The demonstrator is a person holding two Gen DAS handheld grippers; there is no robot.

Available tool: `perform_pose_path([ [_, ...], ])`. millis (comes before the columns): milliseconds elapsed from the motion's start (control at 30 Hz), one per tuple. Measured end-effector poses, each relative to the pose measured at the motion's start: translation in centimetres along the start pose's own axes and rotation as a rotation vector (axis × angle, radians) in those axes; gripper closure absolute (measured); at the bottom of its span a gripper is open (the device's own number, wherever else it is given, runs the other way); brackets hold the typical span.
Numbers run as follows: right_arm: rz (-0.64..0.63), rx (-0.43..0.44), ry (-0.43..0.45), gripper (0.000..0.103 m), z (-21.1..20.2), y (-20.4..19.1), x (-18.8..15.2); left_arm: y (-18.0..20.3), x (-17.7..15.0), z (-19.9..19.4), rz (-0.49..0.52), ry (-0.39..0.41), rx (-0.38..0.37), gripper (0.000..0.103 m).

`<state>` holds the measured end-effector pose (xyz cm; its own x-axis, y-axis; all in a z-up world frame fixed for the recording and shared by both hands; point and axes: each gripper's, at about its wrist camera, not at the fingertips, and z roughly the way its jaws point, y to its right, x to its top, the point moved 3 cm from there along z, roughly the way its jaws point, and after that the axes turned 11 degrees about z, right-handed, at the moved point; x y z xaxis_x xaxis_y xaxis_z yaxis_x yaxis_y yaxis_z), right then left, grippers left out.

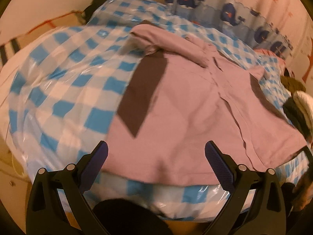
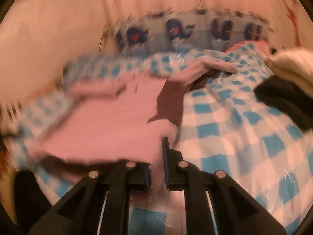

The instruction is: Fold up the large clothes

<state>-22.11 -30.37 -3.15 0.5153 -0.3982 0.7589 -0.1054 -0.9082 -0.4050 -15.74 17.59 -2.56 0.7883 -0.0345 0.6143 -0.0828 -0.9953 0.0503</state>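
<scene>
Pink shirt (image 2: 101,121) between right tongs (image 2: 157,156)

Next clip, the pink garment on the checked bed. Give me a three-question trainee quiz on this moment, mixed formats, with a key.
1. True or false: the left gripper is clamped on the pink garment.
2. Multiple choice: what is the right gripper doing? A) hanging open above the bed B) closed on a bunch of the pink garment C) holding the black cloth
3. Fill in: the pink garment lies on a blue-and-white ____ cover under clear plastic.

Key: 1 false, its fingers stand wide apart with the hem between them, ungripped. 2 B. 3 checked.
</scene>
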Motion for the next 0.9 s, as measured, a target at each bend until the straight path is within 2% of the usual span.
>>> perform_pose_path([
  [33,0.046,0.003,-0.005,0.091,-0.7,1.0,0.3,-0.9,-0.3,0.0,-0.017,-0.003,0.004,0.008],
  [67,0.050,-0.030,-0.028,0.091,-0.6,1.7,0.2,-1.9,-0.8,-0.1,-0.039,-0.009,0.013,0.008],
  [133,0.044,-0.137,-0.108,0.089,0.7,3.8,-0.8,-3.6,-1.4,0.2,-0.071,-0.019,0.016,0.008],
  [200,0.072,-0.216,-0.302,0.069,3.2,6.2,-2.7,-4.8,-2.1,0.5,-0.108,-0.037,0.020,0.008],
  [233,0.144,-0.198,-0.339,0.060,3.4,7.2,-3.0,-5.3,-2.3,0.5,-0.117,-0.042,0.017,0.008],
  [267,0.165,-0.198,-0.308,0.054,2.5,7.3,-2.5,-5.6,-2.4,0.5,-0.117,-0.041,0.016,0.008],
  [300,0.117,-0.246,-0.290,0.046,1.8,6.8,-1.9,-5.7,-2.4,0.5,-0.112,-0.039,0.022,0.008],
  [333,0.071,-0.282,-0.268,0.045,1.1,6.1,-1.2,-5.8,-2.3,0.5,-0.107,-0.038,0.030,0.008],
  [400,0.050,-0.279,-0.212,0.045,0.0,4.9,-0.1,-5.6,-1.8,0.6,-0.101,-0.025,0.017,0.008],
  [467,-0.008,-0.251,-0.108,0.035,-1.2,2.7,1.3,-4.7,-1.3,0.8,-0.076,-0.018,0.001,0.008],
  [500,-0.030,-0.221,-0.069,0.025,-1.4,1.6,1.9,-3.9,-0.9,1.2,-0.052,-0.013,-0.008,0.008],
  [533,-0.059,-0.202,-0.044,0.024,-1.4,0.3,2.3,-3.1,-0.5,1.6,-0.028,-0.013,-0.018,0.008],
  [600,-0.132,-0.228,-0.002,0.024,-1.5,-1.6,2.9,-1.4,0.0,2.4,0.018,-0.019,-0.033,0.008],
  [667,-0.126,-0.259,0.018,0.024,-2.2,-1.5,3.0,-0.5,0.0,3.2,0.044,-0.038,-0.028,0.008],
  [733,-0.024,-0.204,0.003,0.015,-2.8,0.4,3.6,-0.2,-0.2,3.7,0.056,-0.042,-0.036,0.008],
  [767,0.022,-0.172,-0.029,0.015,-2.3,1.4,3.6,-0.4,-0.3,4.0,0.054,-0.048,-0.027,0.008],
  [833,0.108,-0.097,-0.123,0.015,-0.7,2.8,3.9,-1.4,-0.4,4.3,0.021,-0.055,0.001,0.008],
  [867,0.143,-0.067,-0.197,0.015,1.0,3.7,3.9,-2.0,-0.3,4.2,-0.003,-0.057,0.001,0.008],
  [900,0.163,-0.060,-0.244,0.015,2.2,4.2,3.5,-2.7,-0.4,4.1,-0.019,-0.053,0.008,0.008],
])
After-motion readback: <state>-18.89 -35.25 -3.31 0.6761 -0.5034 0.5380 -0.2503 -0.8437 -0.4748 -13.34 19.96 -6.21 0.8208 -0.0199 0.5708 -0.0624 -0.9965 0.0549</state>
